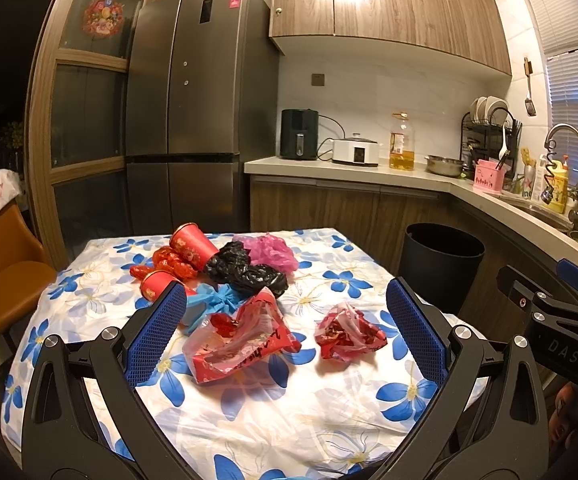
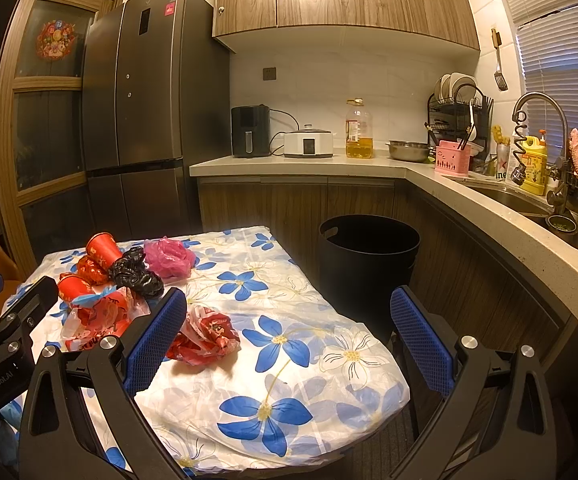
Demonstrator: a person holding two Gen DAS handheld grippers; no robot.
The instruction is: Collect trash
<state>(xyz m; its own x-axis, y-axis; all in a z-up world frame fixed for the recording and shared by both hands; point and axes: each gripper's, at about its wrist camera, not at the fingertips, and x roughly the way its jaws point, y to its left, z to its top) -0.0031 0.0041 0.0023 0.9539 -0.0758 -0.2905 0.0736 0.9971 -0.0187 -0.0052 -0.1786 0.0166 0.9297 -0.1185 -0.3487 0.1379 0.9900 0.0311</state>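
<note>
Both tools are idle: your left gripper (image 1: 285,328) has its jaws spread wide and holds nothing, and your right gripper (image 2: 289,332) is likewise gaping and empty. Both hover above the near edge of the table (image 1: 289,432), not touching any trash.

Nearest the left gripper is the flattened red-and-clear wrapper (image 1: 241,344), lying between its pads in the left wrist view. Just right of it, apart from the pile, sits the crumpled red wrapper (image 2: 205,334), close beside the right gripper's left pad (image 2: 155,336).

Farther back on the left is the cluster: blue plastic scrap (image 1: 213,300), black bag (image 1: 245,272), pink bag (image 1: 271,252), two red paper cups (image 1: 191,244) and red foil bits (image 1: 173,266), all touching or overlapping.

The black bin (image 2: 369,260) stands on the floor off the table's far-right corner, open-topped, against the cabinets.

My read: nothing is collected yet, so this is the first pick.

- Take the isolated crumpled wrapper with the right gripper; it's on the bin side.
- Come straight down and straddle the bulk, not a loose flap.
- The cloth is wrinkled and slack, so stop the pads short of it or you'll likely pinch fabric and drag the pile.
- Lift clear before swinging right to the bin.
- Keep the left gripper back; the tools are close together.
</note>
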